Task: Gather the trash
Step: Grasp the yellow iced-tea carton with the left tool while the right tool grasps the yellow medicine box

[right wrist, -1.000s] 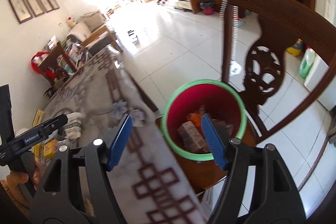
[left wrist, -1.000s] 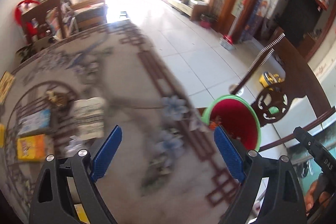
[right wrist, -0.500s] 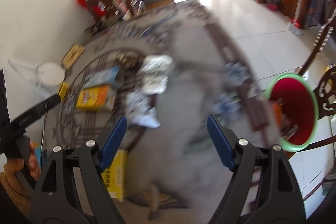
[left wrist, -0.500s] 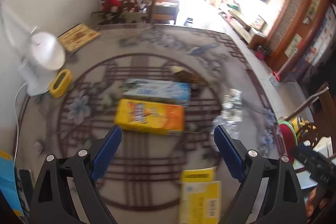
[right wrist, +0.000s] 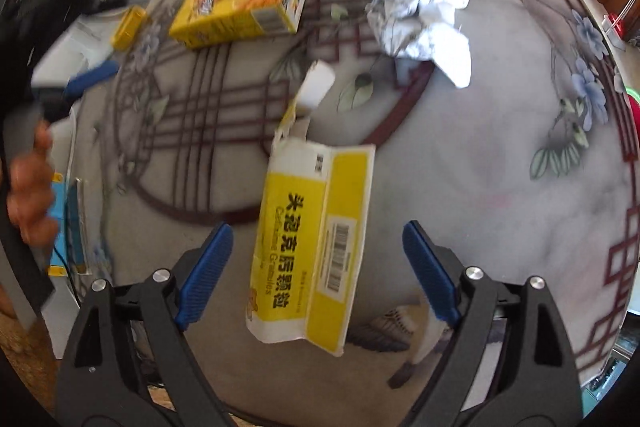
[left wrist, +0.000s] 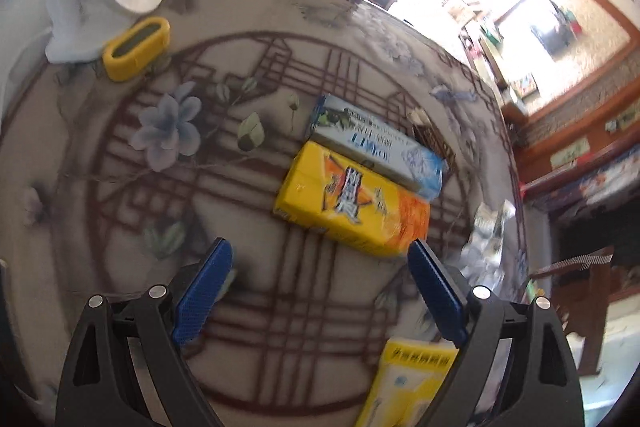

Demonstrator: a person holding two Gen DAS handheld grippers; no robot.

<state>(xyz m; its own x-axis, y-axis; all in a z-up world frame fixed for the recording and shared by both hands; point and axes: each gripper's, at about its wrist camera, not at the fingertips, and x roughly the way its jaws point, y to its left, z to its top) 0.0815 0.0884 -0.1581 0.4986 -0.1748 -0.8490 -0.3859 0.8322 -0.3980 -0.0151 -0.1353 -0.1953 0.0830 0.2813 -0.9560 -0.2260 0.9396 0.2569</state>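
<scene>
**Both hand-held grippers spread wide, nothing gripped**

Your left hand-held gripper (left wrist: 318, 269) is fully spread and hovers over the patterned surface (left wrist: 120, 211); nothing sits between its blue pads, nothing touches them. The yellow-orange carton (left wrist: 354, 201) lies just ahead of it, offset toward the right pad, whose tip appears to overlap the carton's near corner in view; contact can't be confirmed. The blue-white carton (left wrist: 378, 149) lies flat against the far side of the yellow-orange one, touching along their long edges. A yellow packet (left wrist: 408, 383) shows at the bottom edge, partly hidden behind the right finger.

Your right hand-held gripper (right wrist: 316, 249) is also wide open and empty. The flattened yellow-and-white box (right wrist: 312, 239) lies on the surface directly under the gap, long axis roughly along the fingers, clear of both pads. The crumpled paper (right wrist: 424, 3) sits well ahead, slightly right. Both cartons (right wrist: 240, 7) are far ahead on the left. A green-rimmed bin edge (right wrist: 632, 103) peeks at the right border, past the surface's edge.

Left side of the right wrist view: your left hand (right wrist: 32, 187), blurred.
</scene>
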